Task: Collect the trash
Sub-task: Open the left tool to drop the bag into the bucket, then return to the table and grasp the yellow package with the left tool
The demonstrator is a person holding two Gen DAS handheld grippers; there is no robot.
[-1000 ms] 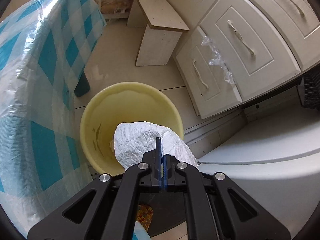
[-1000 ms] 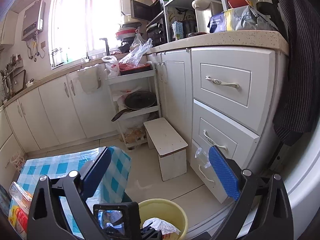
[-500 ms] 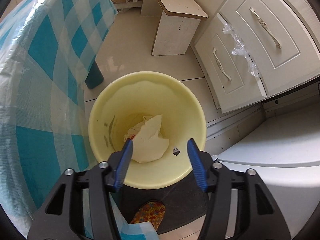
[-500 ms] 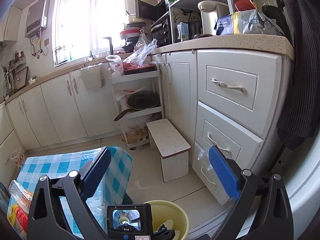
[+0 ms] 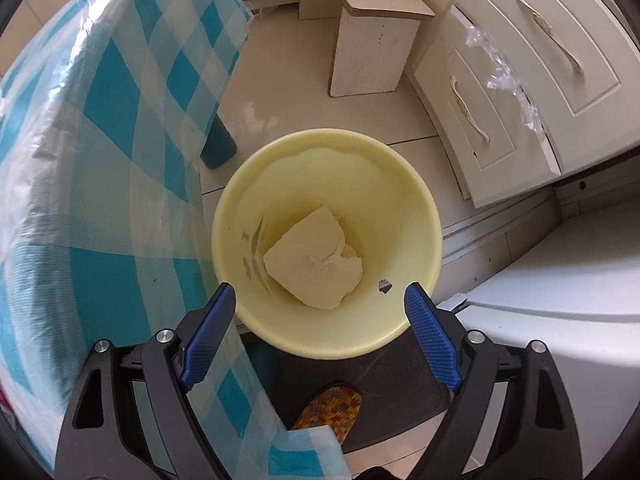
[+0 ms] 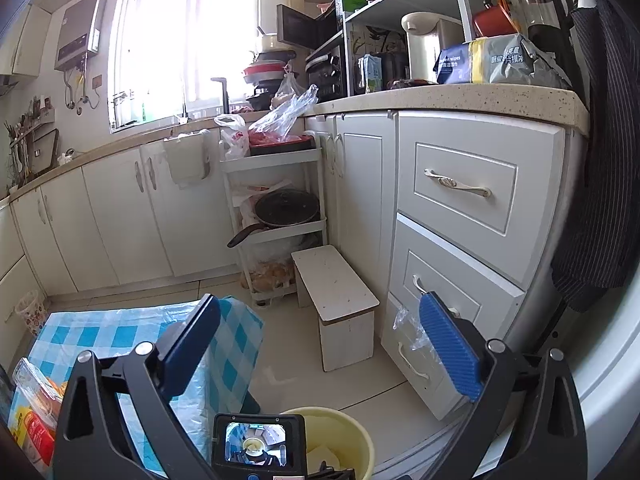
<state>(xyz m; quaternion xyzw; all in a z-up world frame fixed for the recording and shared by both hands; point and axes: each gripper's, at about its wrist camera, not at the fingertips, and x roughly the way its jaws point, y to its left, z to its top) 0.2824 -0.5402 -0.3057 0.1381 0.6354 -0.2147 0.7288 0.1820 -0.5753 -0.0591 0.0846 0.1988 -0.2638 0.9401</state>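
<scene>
A pale yellow bin (image 5: 424, 216) stands on the tiled floor, and a crumpled white paper (image 5: 316, 264) lies at its bottom. My left gripper (image 5: 320, 296) points straight down over the bin's near rim; its jaws are opening wide with nothing between the blue pads. From the right wrist view the same bin (image 6: 356, 436) sits low in the middle, behind the left tool's camera back (image 6: 258, 446). My right gripper (image 6: 316, 316) is held open and empty, facing the kitchen cabinets.
A table with a blue-checked plastic cloth (image 5: 100, 160) crowds the bin's left side, with snack packets (image 6: 28, 412) on it. A white step stool (image 5: 372, 36) and drawers (image 5: 512, 80) stand beyond. A patterned slipper (image 5: 332, 404) rests on a dark mat.
The left gripper, shut on the white paper a second ago, opened and the paper dropped to the bottom of the bin. It also tilted further down. The right gripper stayed put.
</scene>
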